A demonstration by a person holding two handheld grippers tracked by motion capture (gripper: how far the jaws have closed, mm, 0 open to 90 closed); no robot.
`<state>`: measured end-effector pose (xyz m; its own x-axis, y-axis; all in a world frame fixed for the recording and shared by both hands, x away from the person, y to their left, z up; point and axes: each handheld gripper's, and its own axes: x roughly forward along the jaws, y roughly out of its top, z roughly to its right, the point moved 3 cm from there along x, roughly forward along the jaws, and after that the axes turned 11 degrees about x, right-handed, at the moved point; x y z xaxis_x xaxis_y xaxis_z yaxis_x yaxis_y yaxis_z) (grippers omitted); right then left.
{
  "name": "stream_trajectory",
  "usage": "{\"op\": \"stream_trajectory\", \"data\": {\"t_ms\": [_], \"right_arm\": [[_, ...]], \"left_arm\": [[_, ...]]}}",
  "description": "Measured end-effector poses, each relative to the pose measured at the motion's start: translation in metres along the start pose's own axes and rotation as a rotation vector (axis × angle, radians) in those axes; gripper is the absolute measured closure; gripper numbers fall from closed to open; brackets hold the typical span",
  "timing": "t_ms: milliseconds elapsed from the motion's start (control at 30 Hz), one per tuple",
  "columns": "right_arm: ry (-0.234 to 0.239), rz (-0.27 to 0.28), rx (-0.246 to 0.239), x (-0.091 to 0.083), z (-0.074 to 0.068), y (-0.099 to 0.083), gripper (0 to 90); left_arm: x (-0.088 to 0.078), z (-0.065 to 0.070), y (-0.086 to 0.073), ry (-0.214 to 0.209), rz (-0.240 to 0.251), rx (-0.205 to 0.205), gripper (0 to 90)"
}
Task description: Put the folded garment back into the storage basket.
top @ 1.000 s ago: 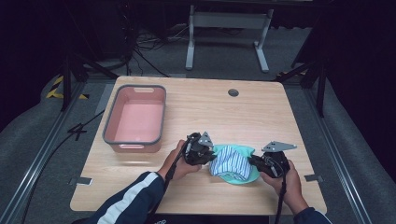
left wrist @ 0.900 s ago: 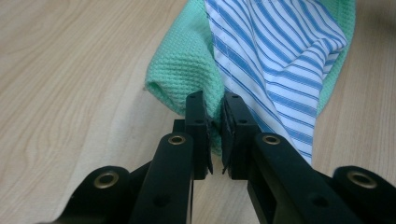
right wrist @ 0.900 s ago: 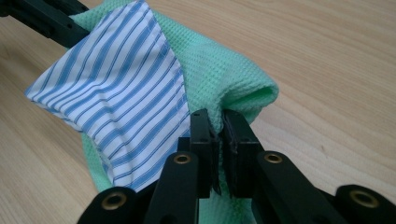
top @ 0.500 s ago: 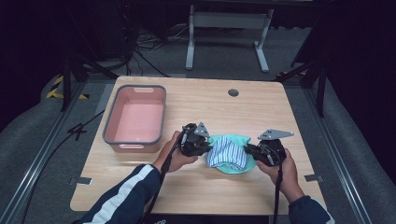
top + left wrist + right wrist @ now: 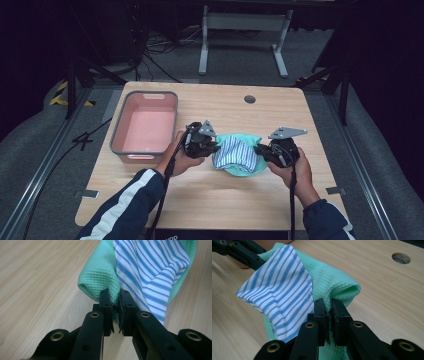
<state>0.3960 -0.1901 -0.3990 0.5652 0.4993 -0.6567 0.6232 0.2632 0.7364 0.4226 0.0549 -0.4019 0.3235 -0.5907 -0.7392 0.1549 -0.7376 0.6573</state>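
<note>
Looked like a recording lab or studio: pale wooden surface on dark carpet, black curtains around, cables trailing across the floor, metal stand legs behind.

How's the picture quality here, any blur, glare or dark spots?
High view: wooden table evenly lit, surroundings nearly black, slightly soft. Left gripper view: green cloth weave sharp, near fingers crisp. Right gripper view: striped fabric clear, no glare.
</note>
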Motion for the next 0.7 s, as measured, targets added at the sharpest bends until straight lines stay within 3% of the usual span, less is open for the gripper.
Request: {"op": "stream_trajectory", "data": {"t_ms": [300, 567, 700], "right_arm": [[0.013, 0.016, -0.042, 0.006, -0.017, 0.025, 83.7], [0.028, 0.032, -0.080, 0.015, -0.033, 0.049, 83.7], [0.038, 0.040, -0.090, 0.019, -0.040, 0.060, 83.7]], "left_arm": [[-0.023, -0.016, -0.006, 0.043, 0.014, -0.021, 82.5], [-0.040, -0.027, -0.013, 0.076, -0.002, -0.022, 82.4], [-0.050, -0.034, -0.017, 0.097, 0.009, -0.045, 82.4]]}}
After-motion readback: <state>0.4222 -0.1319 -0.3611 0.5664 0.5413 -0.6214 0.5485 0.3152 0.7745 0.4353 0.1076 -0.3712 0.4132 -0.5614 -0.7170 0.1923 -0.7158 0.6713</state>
